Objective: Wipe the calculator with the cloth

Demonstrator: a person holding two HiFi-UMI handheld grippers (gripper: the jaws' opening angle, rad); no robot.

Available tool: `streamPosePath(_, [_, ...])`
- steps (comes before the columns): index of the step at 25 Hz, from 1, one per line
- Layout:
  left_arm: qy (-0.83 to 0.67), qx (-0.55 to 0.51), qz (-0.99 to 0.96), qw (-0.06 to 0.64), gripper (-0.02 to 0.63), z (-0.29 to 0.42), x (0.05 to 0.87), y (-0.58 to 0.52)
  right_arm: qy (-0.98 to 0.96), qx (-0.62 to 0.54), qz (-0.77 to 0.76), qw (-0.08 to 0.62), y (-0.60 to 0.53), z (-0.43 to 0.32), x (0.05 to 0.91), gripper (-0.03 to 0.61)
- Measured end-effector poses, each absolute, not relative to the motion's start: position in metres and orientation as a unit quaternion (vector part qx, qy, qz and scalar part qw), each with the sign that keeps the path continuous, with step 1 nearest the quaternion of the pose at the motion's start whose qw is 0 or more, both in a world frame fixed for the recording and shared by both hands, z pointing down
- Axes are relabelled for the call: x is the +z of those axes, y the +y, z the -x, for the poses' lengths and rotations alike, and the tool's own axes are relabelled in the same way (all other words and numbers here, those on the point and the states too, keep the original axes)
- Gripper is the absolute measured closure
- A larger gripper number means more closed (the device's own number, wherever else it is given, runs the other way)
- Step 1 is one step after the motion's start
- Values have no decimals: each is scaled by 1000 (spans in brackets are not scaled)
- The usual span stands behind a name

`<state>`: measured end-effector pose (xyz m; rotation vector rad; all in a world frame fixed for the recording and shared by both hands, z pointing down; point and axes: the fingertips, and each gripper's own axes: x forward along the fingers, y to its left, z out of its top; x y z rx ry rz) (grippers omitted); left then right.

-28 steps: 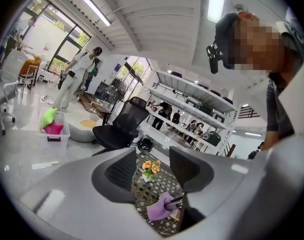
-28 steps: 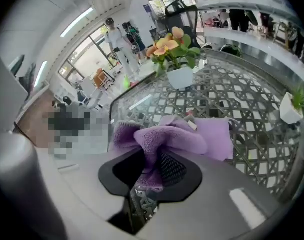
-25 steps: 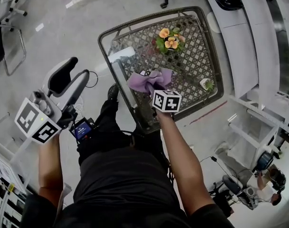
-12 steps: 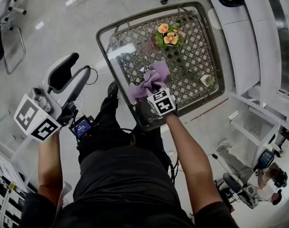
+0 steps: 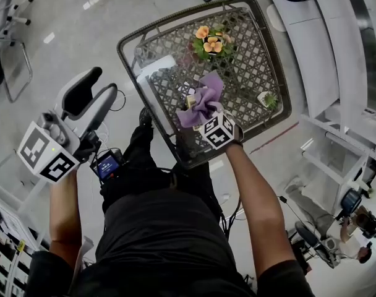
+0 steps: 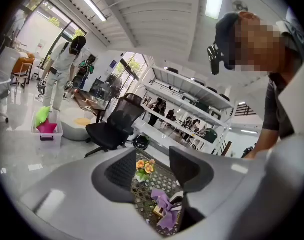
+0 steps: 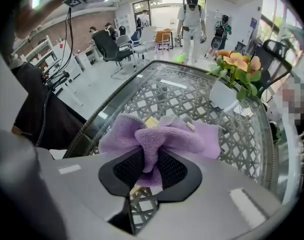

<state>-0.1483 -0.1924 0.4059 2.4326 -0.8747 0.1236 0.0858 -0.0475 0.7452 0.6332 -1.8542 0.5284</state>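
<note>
You are pinching the crumpled purple fleece cloth (image 7: 164, 134) tight between the closed jaws of the right gripper (image 7: 149, 158), and it is draping over the small pale-yellow calculator (image 7: 151, 121) on the glass-topped brown lattice table (image 5: 256, 79). Only a corner is peeking out beyond the cloth, so you cannot tell its long axis. You are holding the left gripper (image 6: 153, 168) open and empty, well left of the table.

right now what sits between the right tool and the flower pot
The purple cloth, pinched in the right tool, then only lattice tabletop up to the flower pot; the head view shows it.
</note>
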Motion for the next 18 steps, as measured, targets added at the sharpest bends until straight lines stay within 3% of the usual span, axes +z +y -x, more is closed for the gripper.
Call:
streamPosePath(8, [-310,52,-910,270,387,126,402,-195,-740,222,-339,537,-58,-131,737,505])
streamPosePath(18, [-300,55,-913,270,387,112,400,-198,-667,381,-522,371,-64,-126,724,505])
